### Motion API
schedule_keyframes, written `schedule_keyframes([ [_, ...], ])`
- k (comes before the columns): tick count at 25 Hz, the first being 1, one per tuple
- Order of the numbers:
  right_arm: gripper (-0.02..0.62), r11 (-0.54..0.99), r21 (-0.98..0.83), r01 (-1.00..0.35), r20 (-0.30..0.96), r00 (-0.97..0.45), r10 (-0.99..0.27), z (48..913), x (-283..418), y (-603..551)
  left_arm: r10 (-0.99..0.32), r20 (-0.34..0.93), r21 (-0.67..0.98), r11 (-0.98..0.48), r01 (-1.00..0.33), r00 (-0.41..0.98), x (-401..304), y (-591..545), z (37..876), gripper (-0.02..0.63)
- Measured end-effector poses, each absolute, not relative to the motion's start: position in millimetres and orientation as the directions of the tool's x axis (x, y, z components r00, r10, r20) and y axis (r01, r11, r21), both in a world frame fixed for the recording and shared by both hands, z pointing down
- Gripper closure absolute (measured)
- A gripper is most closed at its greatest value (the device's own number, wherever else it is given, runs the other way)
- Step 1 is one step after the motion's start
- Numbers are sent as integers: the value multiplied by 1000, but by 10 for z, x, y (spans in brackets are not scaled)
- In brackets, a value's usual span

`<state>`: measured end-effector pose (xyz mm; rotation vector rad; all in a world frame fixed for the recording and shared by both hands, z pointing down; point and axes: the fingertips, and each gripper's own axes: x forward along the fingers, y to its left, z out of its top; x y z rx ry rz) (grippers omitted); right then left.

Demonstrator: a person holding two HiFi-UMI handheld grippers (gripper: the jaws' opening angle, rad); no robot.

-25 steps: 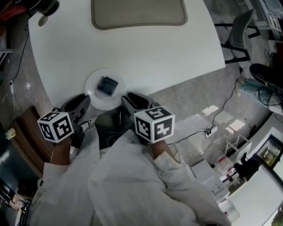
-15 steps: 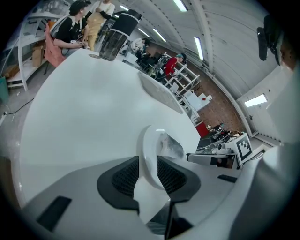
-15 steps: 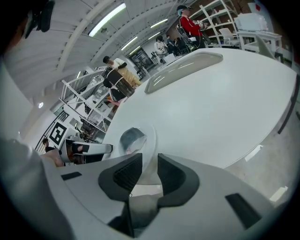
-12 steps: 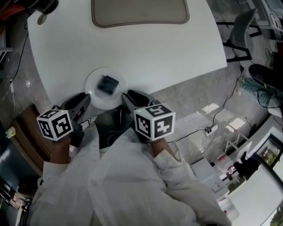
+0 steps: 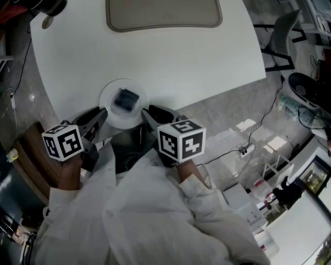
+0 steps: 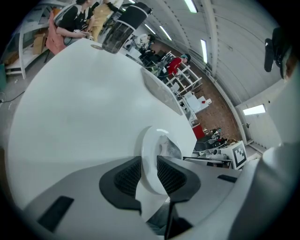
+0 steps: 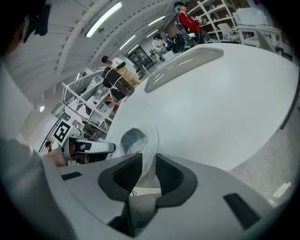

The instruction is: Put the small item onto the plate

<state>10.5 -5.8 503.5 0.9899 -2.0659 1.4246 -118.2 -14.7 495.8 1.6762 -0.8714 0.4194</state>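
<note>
A small white plate sits at the near edge of the white table and partly overhangs it. The small dark item lies on the plate. My left gripper meets the plate's left rim and my right gripper meets its right rim. In the left gripper view the plate runs into the narrow gap between the jaws of the gripper, with the item just beyond. The right gripper view shows the same: plate, item, gripper closed to a slit on the rim.
A grey mat lies at the table's far side. A dark appliance stands at the far left corner. An office chair and cables are on the floor to the right. People stand in the background.
Almost nothing: the left gripper's marker cube has drifted slightly up and left. Plate, item and right gripper stay where they were.
</note>
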Motion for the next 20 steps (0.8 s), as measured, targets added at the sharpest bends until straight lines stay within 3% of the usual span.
schedule_keyframes([
  [20,526,146,-576,-804,737,-588,-334,5065,131,-78,-335,693,636,-130,-760,638,-1190,-176,4991,546],
])
